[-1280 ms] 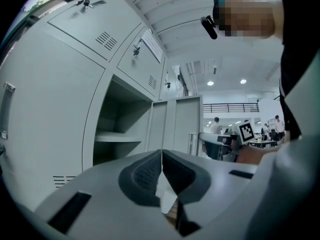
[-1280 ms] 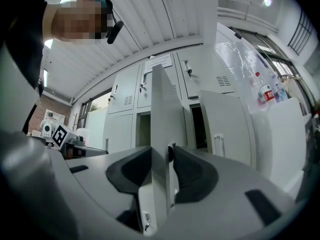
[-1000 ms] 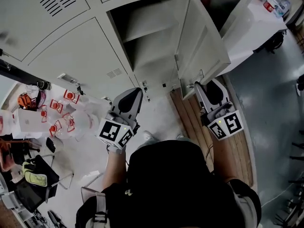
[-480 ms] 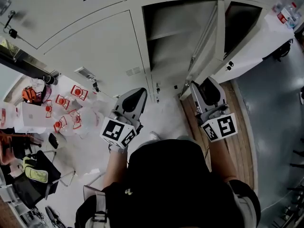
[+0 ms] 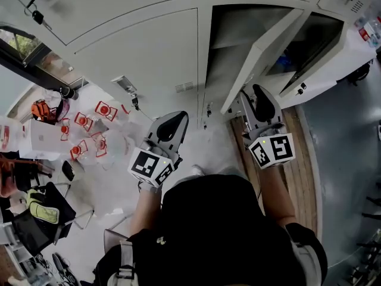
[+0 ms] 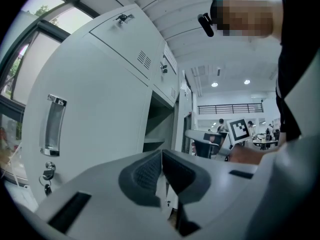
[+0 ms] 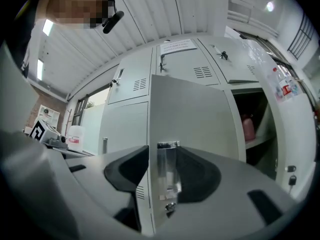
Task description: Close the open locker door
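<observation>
The open locker door (image 5: 262, 55) is pale grey and stands out from the locker's shelved inside (image 5: 238, 31). My right gripper (image 5: 252, 92) is at the door's lower free edge, open. In the right gripper view the door (image 7: 195, 114) fills the middle. Its chrome handle (image 7: 168, 169) shows in the gap of the right gripper (image 7: 164, 151), and no pad visibly presses on it. My left gripper (image 5: 178, 118) hangs low in front of the closed lockers, shut and empty. In its own view the left gripper (image 6: 161, 156) has its jaws together.
Closed grey lockers (image 5: 143, 46) with hanging keys (image 5: 134, 103) stand to the left. A second locker (image 5: 309, 37) on the right is open and dark, with a red thing (image 7: 248, 126) inside. Red-and-white things (image 5: 83, 139) lie on the floor at left. A wooden floor strip (image 5: 300, 154) runs at right.
The lockers have slid right and down in the head view, and the open door now shows as a narrower strip. Both grippers keep about the same places in the view.
</observation>
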Demonstrator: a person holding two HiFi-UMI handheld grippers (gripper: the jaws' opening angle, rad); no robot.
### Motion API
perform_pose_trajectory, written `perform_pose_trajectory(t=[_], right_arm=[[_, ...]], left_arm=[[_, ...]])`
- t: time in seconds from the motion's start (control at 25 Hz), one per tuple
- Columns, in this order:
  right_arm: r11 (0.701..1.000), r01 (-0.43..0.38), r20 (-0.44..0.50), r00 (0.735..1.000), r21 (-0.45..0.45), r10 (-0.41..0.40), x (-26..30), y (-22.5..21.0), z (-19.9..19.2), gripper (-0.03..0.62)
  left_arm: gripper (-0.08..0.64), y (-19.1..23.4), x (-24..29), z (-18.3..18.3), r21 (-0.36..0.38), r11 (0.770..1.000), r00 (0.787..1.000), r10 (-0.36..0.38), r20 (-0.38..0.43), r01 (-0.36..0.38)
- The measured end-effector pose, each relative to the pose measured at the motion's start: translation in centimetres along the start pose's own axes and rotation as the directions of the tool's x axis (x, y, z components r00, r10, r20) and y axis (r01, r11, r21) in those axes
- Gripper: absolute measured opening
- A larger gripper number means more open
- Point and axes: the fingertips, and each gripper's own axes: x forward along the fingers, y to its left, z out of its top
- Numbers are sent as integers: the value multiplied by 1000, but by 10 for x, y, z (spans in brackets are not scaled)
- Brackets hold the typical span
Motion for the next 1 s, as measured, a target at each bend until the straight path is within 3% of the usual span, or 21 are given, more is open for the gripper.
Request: perform_pose_trajectory(t=[0.52, 1.0], right_arm=[[996, -86, -46, 995, -2, 86, 65, 23, -27, 179], [997, -76, -63, 995, -6, 75, 105, 24, -39, 165]], left_arm=[[26, 19, -20, -5, -25, 998, 999, 49, 4, -49], [26, 37, -30, -7, -23, 998, 998, 63, -4, -63]])
